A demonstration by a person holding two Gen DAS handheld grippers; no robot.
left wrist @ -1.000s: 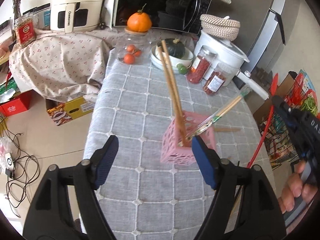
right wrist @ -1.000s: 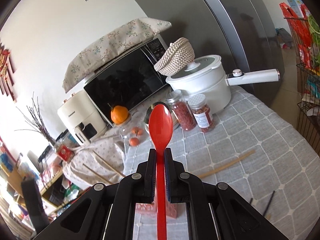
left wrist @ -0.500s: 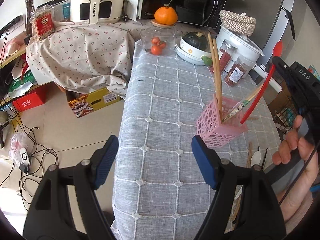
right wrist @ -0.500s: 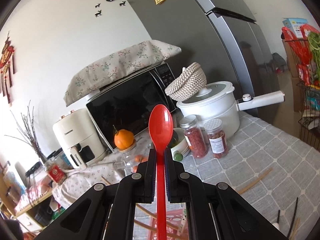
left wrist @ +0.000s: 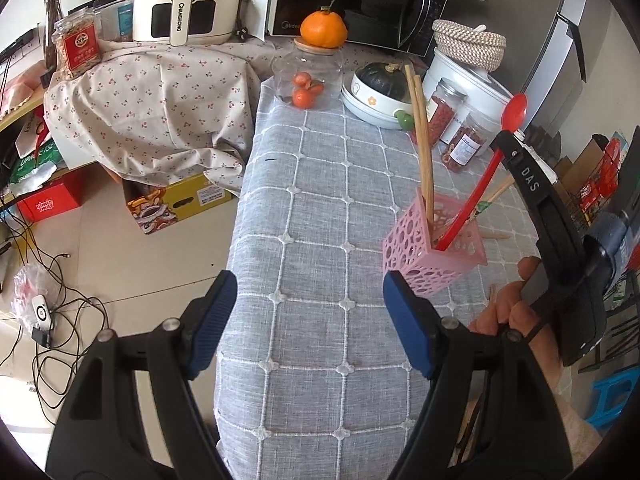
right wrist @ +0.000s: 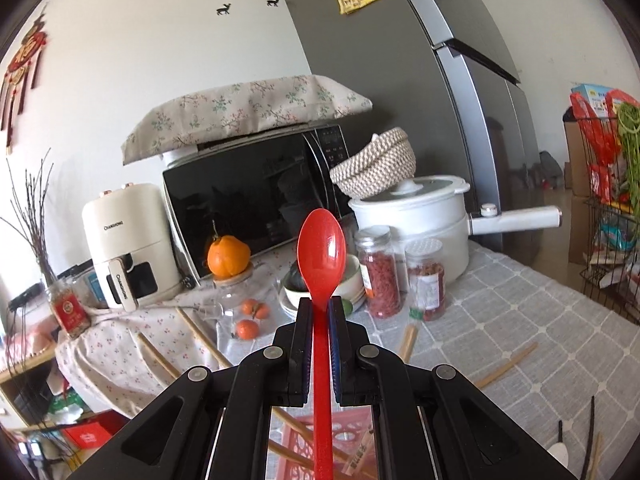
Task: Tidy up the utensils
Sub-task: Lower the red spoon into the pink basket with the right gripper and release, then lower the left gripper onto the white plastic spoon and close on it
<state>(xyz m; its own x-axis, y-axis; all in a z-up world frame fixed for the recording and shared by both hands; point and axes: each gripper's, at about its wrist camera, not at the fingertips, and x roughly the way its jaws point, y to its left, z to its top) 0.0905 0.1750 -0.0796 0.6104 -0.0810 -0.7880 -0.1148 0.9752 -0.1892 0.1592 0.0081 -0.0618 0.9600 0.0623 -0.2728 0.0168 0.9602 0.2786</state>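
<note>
While the right tongs (right wrist: 320, 316) clamp the red spoon (left wrist: 476, 184) by its neck, handle down into the pink basket (left wrist: 434, 252) right of centre on the desk (left wrist: 320, 200) to stand beside the chopsticks (left wrist: 422, 136), the left tongs (left wrist: 308, 312) hang wide and empty.

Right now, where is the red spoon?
The red spoon is clamped in the right gripper, bowl end up; in the left wrist view its handle tip dips into the pink utensil holder beside the wooden chopsticks.
</note>
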